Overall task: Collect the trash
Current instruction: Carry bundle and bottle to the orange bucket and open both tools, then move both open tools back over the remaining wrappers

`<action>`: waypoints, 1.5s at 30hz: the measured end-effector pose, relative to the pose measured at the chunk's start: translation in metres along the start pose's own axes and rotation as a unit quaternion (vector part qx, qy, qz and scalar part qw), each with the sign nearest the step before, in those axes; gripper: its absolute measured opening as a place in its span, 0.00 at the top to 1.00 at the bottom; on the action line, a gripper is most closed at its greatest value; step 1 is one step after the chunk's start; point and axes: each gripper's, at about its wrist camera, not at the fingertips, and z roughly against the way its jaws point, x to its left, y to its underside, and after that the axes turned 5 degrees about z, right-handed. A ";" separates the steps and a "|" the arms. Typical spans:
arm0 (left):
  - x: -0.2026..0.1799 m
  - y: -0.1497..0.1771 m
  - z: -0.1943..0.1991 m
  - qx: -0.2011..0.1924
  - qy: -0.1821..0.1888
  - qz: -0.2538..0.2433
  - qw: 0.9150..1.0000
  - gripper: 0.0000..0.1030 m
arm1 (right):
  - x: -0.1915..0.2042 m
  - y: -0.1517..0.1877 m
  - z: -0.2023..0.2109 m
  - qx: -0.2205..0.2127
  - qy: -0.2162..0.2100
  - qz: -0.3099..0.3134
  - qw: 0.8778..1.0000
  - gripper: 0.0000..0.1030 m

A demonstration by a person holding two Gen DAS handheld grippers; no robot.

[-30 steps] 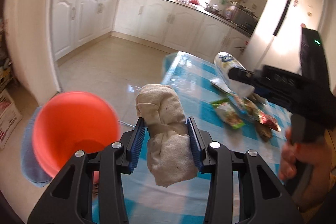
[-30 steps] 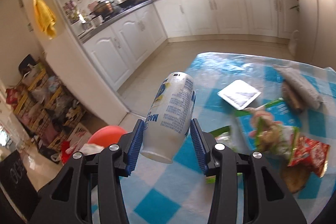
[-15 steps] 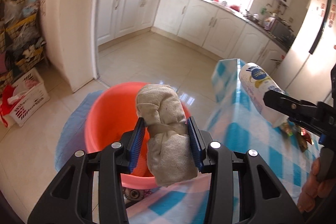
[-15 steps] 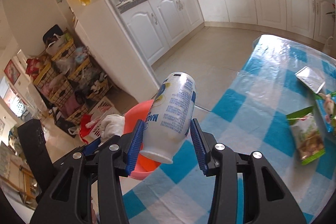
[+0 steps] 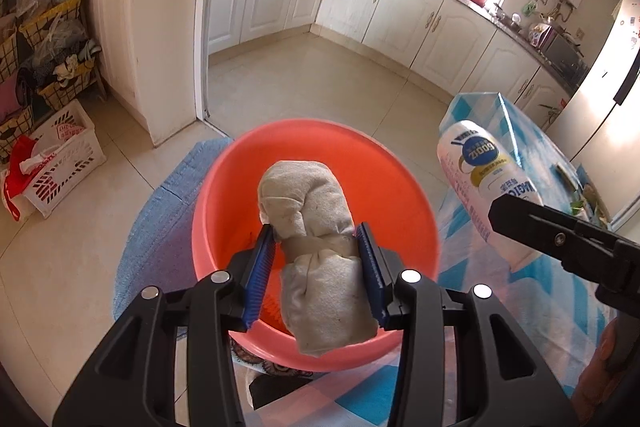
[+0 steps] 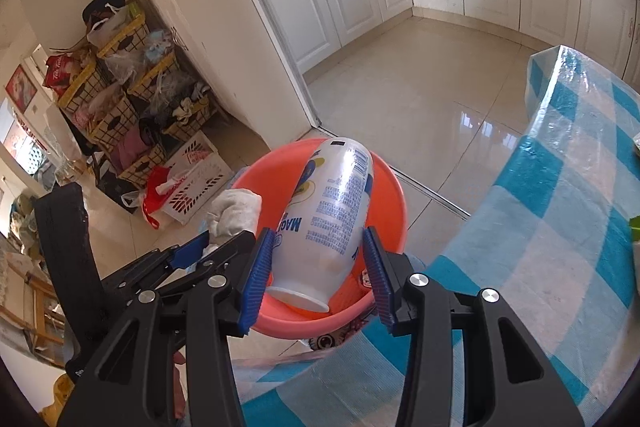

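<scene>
My left hand-held gripper [image 5: 316,277] clamps a crumpled off-white cloth wad [image 5: 316,247] over an orange-red basin [image 5: 400,195]. At three o'clock, my right hand-held gripper [image 6: 318,267] clamps a white printed bottle [image 6: 330,219], tilted, above its rim.

Two grippers, left [image 5: 316,267] and right [image 6: 318,263]. One rag [image 5: 316,259], one white bottle [image 6: 328,223], one orange basin [image 5: 392,195]. One checked table [image 6: 560,227], one white crate [image 5: 60,155], one blue mat [image 5: 160,227].
</scene>
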 end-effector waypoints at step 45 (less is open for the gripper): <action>-0.102 0.051 0.119 -0.081 0.082 -0.115 0.987 0.15 | -0.098 0.139 0.173 -0.171 0.074 -0.148 0.971 0.11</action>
